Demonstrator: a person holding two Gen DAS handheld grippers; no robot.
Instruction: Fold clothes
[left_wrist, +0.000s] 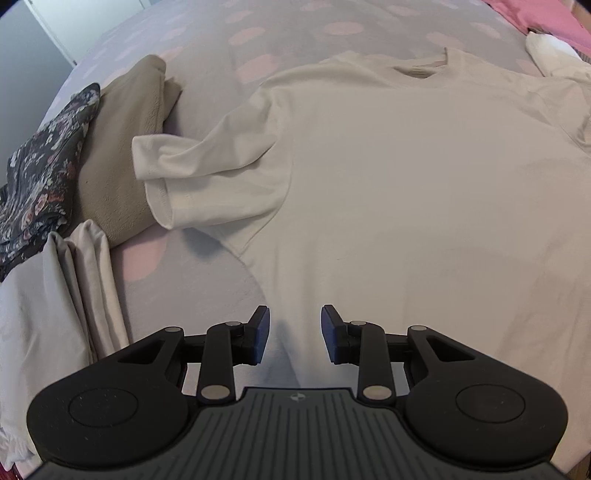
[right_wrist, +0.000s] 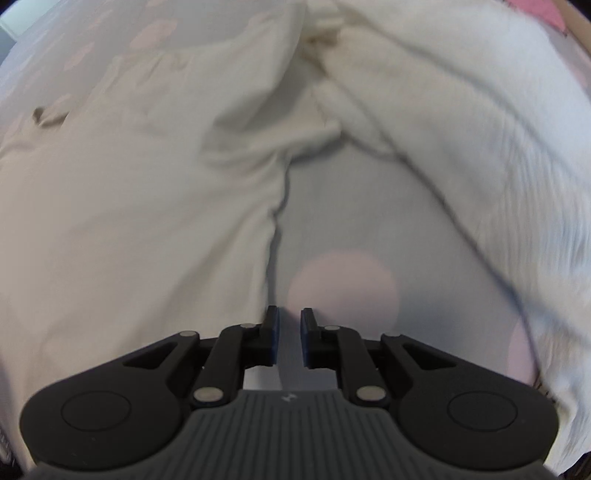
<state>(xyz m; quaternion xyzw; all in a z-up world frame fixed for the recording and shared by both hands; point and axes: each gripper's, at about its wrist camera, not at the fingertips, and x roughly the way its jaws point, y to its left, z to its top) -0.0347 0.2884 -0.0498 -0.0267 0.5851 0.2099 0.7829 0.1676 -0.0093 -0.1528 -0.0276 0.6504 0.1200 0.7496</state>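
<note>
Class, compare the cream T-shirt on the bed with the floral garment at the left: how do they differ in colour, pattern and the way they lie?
The cream T-shirt is pale and plain; the floral garment is dark with a small flower print. The T-shirt lies spread flat with a sleeve out, not yet folded; the floral garment sits bunched at the edge, beside a tan folded item. The T-shirt fills far more of the view. Both rest on the grey, pink-spotted bedcover.

T-shirt (left_wrist: 406, 184) soft matt cloth; tongs (left_wrist: 294, 334) matt plastic.
</note>
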